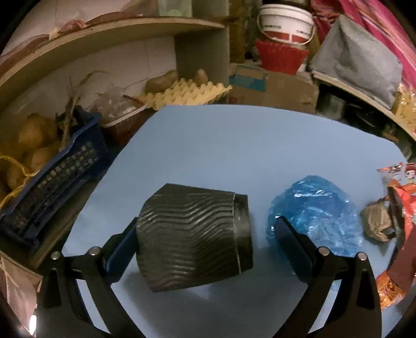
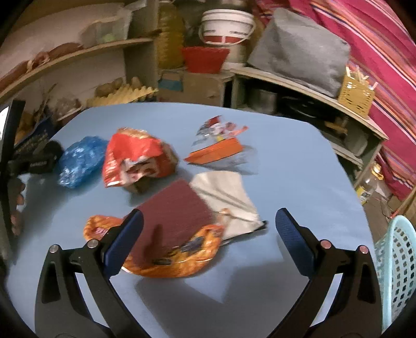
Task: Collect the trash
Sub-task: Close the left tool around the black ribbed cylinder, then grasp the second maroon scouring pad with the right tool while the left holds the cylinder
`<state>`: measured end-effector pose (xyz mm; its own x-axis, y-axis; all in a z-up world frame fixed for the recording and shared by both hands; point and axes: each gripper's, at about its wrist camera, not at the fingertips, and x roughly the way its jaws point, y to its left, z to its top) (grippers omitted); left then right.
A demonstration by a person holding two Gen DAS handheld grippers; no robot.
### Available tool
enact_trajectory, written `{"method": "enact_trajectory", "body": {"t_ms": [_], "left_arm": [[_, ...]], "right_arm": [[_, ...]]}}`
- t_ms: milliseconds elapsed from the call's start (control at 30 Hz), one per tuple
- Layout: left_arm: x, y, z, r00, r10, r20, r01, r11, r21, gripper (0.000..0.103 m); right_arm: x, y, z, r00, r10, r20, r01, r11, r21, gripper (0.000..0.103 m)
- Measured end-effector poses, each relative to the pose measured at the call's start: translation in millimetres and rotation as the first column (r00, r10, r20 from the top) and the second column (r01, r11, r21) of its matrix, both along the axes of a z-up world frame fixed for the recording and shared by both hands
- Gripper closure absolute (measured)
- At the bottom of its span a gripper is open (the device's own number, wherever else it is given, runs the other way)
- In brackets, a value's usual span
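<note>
A black ribbed paper cup (image 1: 195, 241) lies on its side on the blue table (image 1: 221, 145), between the wide-open fingers of my left gripper (image 1: 206, 243). A crumpled blue plastic bag (image 1: 314, 213) lies beside the right finger, with a brown paper wad (image 1: 377, 221) further right. My right gripper (image 2: 209, 240) is open and empty above an orange snack wrapper (image 2: 171, 262), a maroon card (image 2: 174, 215) and a white paper (image 2: 228, 197). A red wrapper (image 2: 132, 158), the blue bag (image 2: 80, 161) and an orange-and-clear packet (image 2: 218, 145) lie beyond.
A light-blue mesh basket (image 2: 397, 270) stands at the table's right edge. A dark blue crate (image 1: 54, 179) with potatoes sits left of the table. Shelves with an egg tray (image 1: 187, 93), a red basket (image 1: 280, 57), a white bucket (image 1: 286, 20) and a cardboard box (image 1: 275, 88) stand behind.
</note>
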<state>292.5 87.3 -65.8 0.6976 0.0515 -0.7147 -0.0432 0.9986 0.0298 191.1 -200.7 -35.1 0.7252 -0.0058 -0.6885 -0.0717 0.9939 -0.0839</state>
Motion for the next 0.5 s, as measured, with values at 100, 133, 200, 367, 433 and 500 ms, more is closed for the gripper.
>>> {"method": "enact_trajectory", "body": {"t_ms": [100, 133, 200, 367, 433, 500], "left_arm": [[-5, -5, 1, 0.999, -0.037, 0.002, 0.037, 0.999, 0.017, 0.026], [-4, -5, 1, 0.999, -0.049, -0.005, 0.049, 0.999, 0.016, 0.026], [-8, -3, 2, 0.998, -0.065, -0.007, 0.065, 0.998, -0.008, 0.026], [-21, 2, 11, 0.997, -0.075, 0.018, 0.075, 0.997, -0.01, 0.026], [-26, 5, 15, 0.997, -0.072, 0.022, 0.072, 0.997, -0.019, 0.026], [-30, 7, 18, 0.997, -0.066, 0.029, 0.067, 0.998, -0.017, 0.026]], "right_arm": [[0, 14, -7, 0.998, 0.051, -0.025, -0.052, 0.998, -0.047, 0.004], [0, 19, -10, 0.998, 0.063, -0.033, -0.065, 0.996, -0.065, 0.004], [1, 25, -15, 0.996, 0.079, -0.051, -0.084, 0.993, -0.089, 0.004], [7, 36, -27, 0.992, 0.091, -0.084, -0.103, 0.983, -0.152, 0.004], [12, 37, -28, 0.992, 0.091, -0.089, -0.104, 0.982, -0.158, 0.004], [16, 36, -29, 0.991, 0.093, -0.098, -0.107, 0.982, -0.158, 0.004]]}}
